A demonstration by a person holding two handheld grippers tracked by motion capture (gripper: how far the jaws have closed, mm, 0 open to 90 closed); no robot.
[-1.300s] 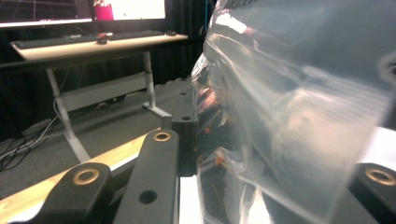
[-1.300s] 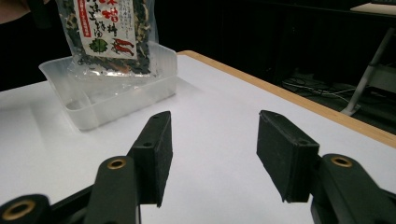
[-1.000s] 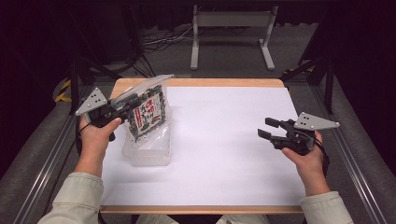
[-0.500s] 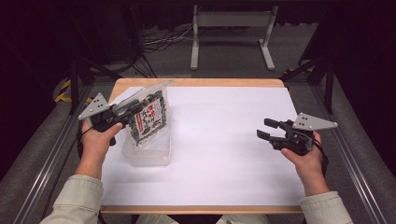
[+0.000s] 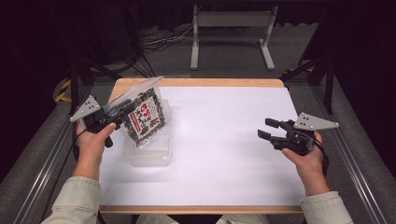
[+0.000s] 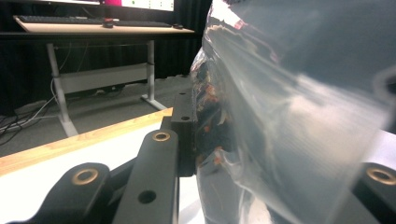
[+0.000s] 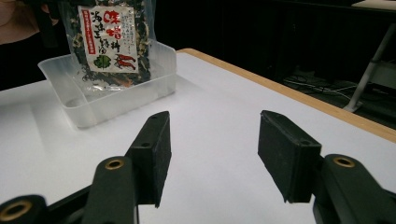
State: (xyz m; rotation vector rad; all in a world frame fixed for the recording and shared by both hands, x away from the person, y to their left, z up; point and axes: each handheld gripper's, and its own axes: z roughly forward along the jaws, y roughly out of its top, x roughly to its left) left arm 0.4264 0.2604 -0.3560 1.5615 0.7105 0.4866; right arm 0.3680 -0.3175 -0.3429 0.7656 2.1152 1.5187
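A clear snack bag (image 5: 142, 116) with a red-lettered label stands tilted in a clear plastic tub (image 5: 149, 154).

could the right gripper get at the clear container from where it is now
Probably yes. The right gripper has its jaws open with nothing between them, and bare white table lies between it and the clear container. The left gripper holds the snack bag over it, crowding the top.

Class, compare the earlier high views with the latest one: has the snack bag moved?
Yes. The snack bag, clamped in the left gripper, has sunk slightly toward the clear container, which stays put on the table.
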